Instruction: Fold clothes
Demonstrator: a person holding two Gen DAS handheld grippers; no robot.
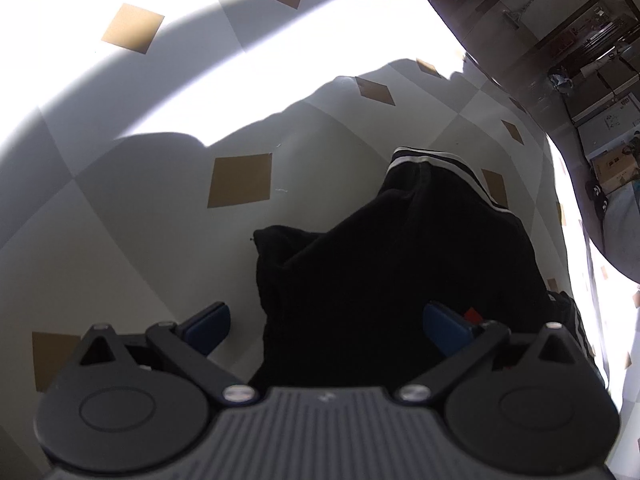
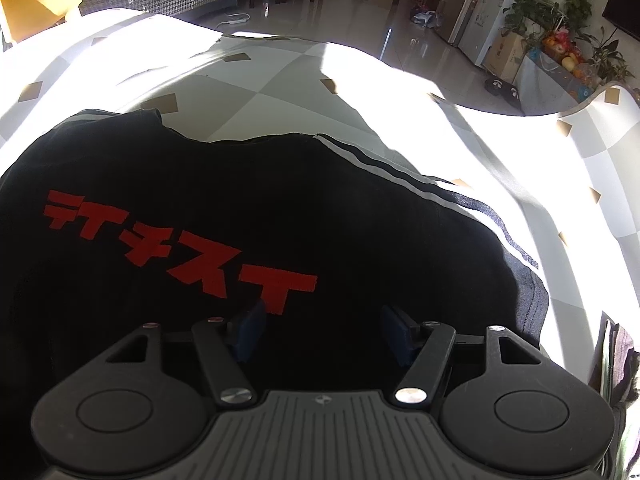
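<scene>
A black T-shirt (image 2: 248,184) with red characters (image 2: 208,256) and white stripes (image 2: 400,184) along one sleeve lies bunched on a checked tablecloth (image 2: 256,100). My right gripper (image 2: 323,330) hovers over its near part, just below the red print. Its blue pads (image 2: 250,330) stand apart with only flat cloth under them. In the left wrist view the same black shirt (image 1: 400,260) is a folded heap with a striped edge (image 1: 436,160) at the far end. My left gripper (image 1: 326,326) is open wide; the left pad (image 1: 208,326) is over bare tablecloth, the right one over the shirt.
The tablecloth (image 1: 140,220) is white and grey with tan squares, part in bright sun. Its far edge drops to a tiled floor (image 2: 360,12). Beyond stand a fridge (image 2: 476,12), a cardboard box (image 2: 504,56) and plants (image 2: 560,0). Another striped cloth (image 2: 616,360) lies at the right.
</scene>
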